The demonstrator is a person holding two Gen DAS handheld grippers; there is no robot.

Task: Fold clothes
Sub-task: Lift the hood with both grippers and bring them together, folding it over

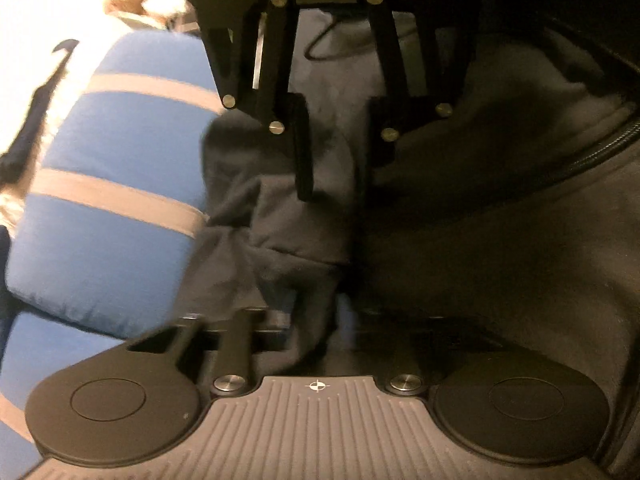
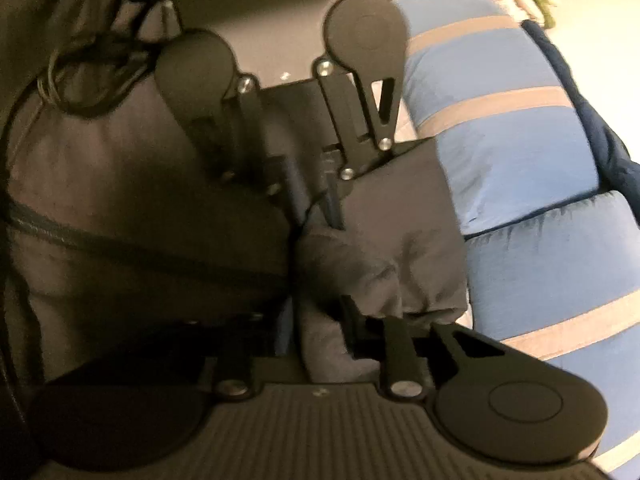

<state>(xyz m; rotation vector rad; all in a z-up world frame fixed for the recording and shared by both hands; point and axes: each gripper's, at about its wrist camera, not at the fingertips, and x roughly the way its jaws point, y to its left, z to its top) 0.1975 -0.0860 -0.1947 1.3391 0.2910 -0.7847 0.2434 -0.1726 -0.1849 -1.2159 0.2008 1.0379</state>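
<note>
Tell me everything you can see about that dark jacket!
The jacket is dark grey and looks soft and thick, like fleece. A black zipper runs across it, and a thin dark cord loops near one end. It lies crumpled, not yet neatly folded, against a blue cushion with grey stripes. A fold of it sits pinched between the close-set fingers of the left gripper, and more cloth bunches between the fingers of the right gripper.
</note>
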